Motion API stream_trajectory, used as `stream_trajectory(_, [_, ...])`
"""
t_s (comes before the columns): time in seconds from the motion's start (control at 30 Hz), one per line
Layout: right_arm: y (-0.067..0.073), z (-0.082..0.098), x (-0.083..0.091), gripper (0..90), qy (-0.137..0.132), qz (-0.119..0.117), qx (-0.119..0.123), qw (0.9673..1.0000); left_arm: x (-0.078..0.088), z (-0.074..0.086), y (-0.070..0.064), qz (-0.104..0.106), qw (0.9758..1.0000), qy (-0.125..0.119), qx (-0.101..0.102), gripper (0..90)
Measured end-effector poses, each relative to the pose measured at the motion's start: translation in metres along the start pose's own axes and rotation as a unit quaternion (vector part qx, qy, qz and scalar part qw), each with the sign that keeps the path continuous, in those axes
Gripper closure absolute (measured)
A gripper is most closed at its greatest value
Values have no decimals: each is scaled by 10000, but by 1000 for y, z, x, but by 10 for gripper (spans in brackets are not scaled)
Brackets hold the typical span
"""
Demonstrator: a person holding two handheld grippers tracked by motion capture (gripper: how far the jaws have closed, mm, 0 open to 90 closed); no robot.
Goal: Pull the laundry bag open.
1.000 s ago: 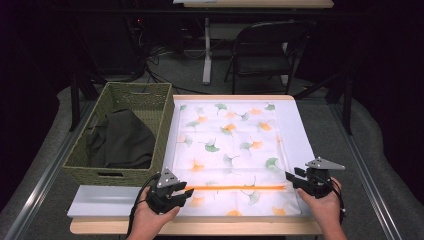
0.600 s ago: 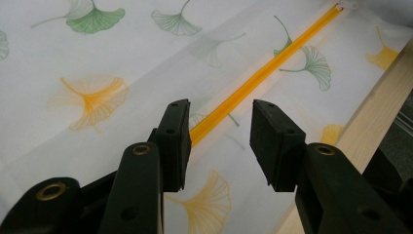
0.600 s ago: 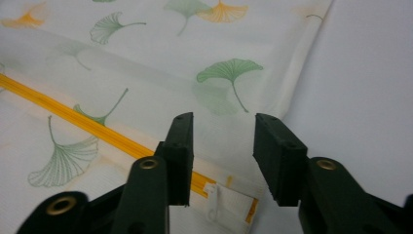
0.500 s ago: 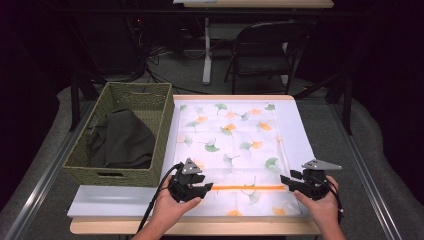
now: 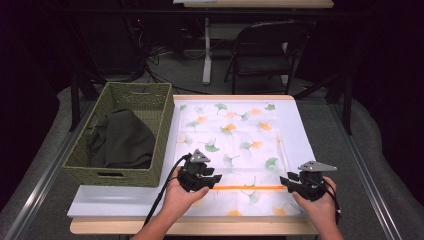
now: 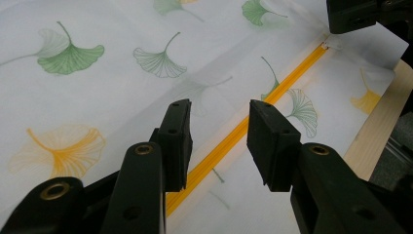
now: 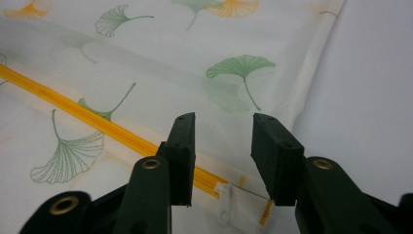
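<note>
My right tongs [image 7: 221,139] hang released just over the white zipper pull [image 7: 225,201] ending the left-right orange zipper [image 5: 248,188], left tongs [image 6: 219,131] released mid-zipper.

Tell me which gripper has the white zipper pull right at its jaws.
The right gripper: the white zipper pull lies just below its open jaws at the orange zipper's end. The left gripper straddles mid-zipper.

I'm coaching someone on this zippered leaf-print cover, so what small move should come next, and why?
Probably lower the right hand-held gripper onto the white zipper pull and close on it. Its jaws stand open just above the pull, at the end of the orange zipper, with nothing between them yet.
</note>
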State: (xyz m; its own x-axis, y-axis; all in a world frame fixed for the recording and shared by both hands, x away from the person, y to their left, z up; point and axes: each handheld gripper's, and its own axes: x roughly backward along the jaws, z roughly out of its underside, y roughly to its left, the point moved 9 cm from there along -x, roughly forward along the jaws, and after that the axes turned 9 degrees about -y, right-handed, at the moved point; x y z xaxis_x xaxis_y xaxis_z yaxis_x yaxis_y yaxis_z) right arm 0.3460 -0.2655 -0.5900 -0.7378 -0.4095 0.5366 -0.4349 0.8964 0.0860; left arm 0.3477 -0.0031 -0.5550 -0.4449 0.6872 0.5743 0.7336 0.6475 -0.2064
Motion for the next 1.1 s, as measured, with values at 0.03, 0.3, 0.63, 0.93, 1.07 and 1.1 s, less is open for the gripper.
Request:
stream_trajectory(0.03, [2, 0, 0, 629, -4, -26, 20, 10000, -2, -2, -1, 16, 10000, 38, -47, 617])
stream_trajectory(0.3, [2, -1, 1, 644, -71, -126, 4, 9999, -15, -15, -12, 75, 9998, 28, -175, 632])
stream_trajectory(0.63, [-9, -1, 2, 604, -100, 17, -414, 9991, -36, -26, -24, 163, 9997, 6, -180, 635])
stream_trajectory(0.93, [-20, 6, 3, 686, 81, 68, -607, 9981, -50, -31, -40, 384, 9990, 7, -238, 626])
stream_trajectory(1.07, [-23, 10, 4, 693, 129, 104, -770, 9969, -59, -29, -45, 435, 9985, 82, -322, 629])
stream_trajectory(1.1, [-24, 11, 4, 694, 122, 93, -795, 9967, -62, -29, -46, 455, 9984, 100, -334, 629])
